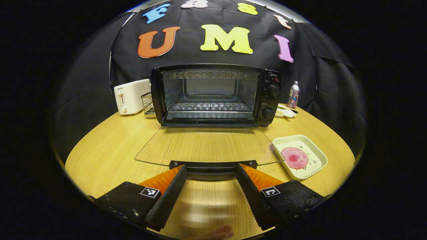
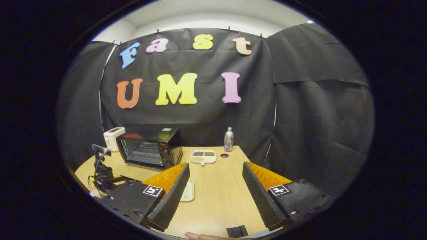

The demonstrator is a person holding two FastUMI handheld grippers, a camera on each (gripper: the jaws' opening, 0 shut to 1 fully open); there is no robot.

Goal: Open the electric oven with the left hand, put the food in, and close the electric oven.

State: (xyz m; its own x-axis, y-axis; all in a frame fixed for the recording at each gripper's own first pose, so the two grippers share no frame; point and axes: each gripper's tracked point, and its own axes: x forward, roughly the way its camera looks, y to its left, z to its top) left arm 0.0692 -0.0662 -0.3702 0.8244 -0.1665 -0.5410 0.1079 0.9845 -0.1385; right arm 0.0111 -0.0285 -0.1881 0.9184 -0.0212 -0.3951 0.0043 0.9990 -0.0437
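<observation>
Food (image 1: 295,157) on plate, right of wide-open, empty left gripper (image 1: 210,170) at oven door handle (image 1: 212,164)

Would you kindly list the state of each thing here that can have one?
oven door: fully open, lying flat toward the camera
oven: cavity empty, rack bare
white tray: on the table, pink food on it
left claw: open, at the door handle
right claw: open, holding nothing
bottle: upright, capped

Both views face oven (image 1: 213,95)
</observation>
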